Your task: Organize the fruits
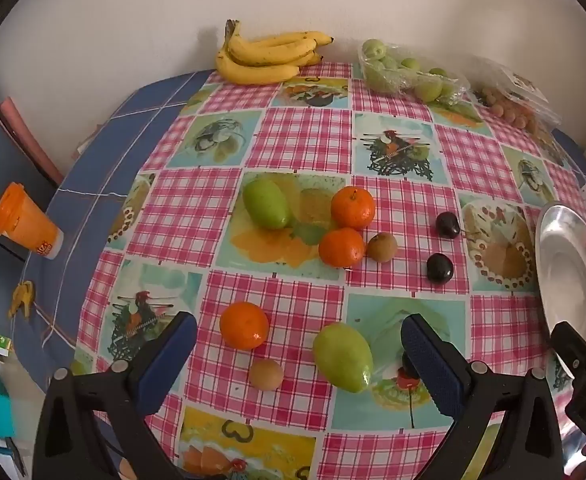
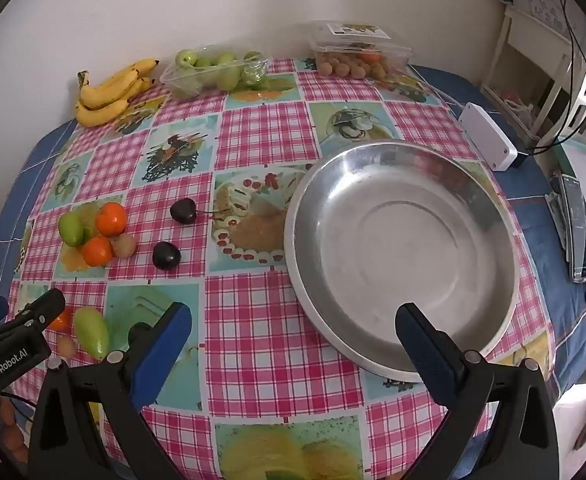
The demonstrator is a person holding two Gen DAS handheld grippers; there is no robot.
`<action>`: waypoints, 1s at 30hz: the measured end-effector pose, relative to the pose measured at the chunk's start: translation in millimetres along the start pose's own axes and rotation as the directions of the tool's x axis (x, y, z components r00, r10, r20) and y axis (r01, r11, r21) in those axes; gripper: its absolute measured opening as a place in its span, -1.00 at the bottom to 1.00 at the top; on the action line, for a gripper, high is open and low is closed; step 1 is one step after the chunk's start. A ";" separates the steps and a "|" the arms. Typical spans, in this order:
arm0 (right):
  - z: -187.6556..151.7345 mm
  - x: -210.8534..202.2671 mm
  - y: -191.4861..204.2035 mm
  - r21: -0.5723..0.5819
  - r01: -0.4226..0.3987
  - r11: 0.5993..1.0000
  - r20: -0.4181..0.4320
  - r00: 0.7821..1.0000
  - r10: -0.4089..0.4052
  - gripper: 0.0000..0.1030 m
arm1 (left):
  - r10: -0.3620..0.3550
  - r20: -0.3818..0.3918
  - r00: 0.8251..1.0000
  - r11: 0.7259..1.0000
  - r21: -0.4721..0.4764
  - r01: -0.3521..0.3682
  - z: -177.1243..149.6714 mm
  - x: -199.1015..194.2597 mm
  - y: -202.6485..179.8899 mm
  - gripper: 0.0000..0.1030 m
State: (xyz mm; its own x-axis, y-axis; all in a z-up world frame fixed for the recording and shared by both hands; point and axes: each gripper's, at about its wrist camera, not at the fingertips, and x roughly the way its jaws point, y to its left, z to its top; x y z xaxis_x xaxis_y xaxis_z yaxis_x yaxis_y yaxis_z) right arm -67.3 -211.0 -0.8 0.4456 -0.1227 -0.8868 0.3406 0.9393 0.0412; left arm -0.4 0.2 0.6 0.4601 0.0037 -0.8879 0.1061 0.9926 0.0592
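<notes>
I hold both sets of fingers spread wide above the worktop (image 1: 301, 140), with nothing between them. My left gripper (image 1: 297, 356) hangs over the fruit that lies to the left of the steel bowl (image 2: 405, 248); my right gripper (image 2: 293, 344) hangs over the near rim of that bowl, one blue finger (image 2: 429, 344) in front of its edge.

The bowl holds no fruit. Just left of it lie two dark plums (image 2: 167, 255). Farther left of the bowl sits a cluster: a green mango (image 1: 267, 205), two oranges (image 1: 353, 207) touching each other, and a small brown kiwi (image 1: 382, 246) against the nearer orange. Nearer to me, and left of the bowl, lie a third orange (image 1: 245, 325), a second kiwi (image 1: 267, 375) and a second green mango (image 1: 343, 357), all between my left fingers in that view.

Beyond the bowl, by the wall, are a bunch of bananas (image 1: 269, 56), a clear tray of green fruits (image 2: 217, 70) and a clear box of small brown fruits (image 2: 353, 62). An orange cup (image 1: 27, 222) stands far left of the bowl, at the worktop's edge.
</notes>
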 end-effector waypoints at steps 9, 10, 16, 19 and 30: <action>-0.2 -0.7 -0.3 0.004 0.004 1.000 -0.005 1.000 -0.004 0.98 | 0.006 -0.023 1.000 1.000 0.011 -0.006 -1.9 4.3 0.1 1.00; -0.2 -0.8 -0.5 0.003 0.004 1.000 -0.004 1.000 -0.004 0.98 | 0.010 -0.027 1.000 1.000 0.014 -0.009 -0.9 4.8 -1.4 1.00; 0.6 0.0 -2.6 0.010 0.002 1.000 -0.009 1.000 -0.002 0.98 | 0.011 -0.028 1.000 1.000 0.027 -0.011 -2.6 6.0 -2.7 1.00; -0.6 0.6 -1.4 0.009 0.003 1.000 -0.007 1.000 -0.003 0.98 | 0.012 -0.031 0.999 1.000 0.029 -0.011 -3.0 6.4 -3.1 1.00; -1.7 3.8 -1.7 0.011 0.004 1.000 -0.012 1.000 -0.004 0.98 | 0.011 -0.037 0.999 0.999 0.038 -0.010 -3.3 7.2 -4.0 1.00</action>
State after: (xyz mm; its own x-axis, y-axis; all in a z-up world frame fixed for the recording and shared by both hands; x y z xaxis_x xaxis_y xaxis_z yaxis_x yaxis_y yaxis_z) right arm -67.7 -212.5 -5.1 0.4341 -0.1226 -0.8925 0.3518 0.9351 0.0427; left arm -0.4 -3.4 -7.6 0.4284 0.0193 -0.9034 0.1347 0.9872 0.0849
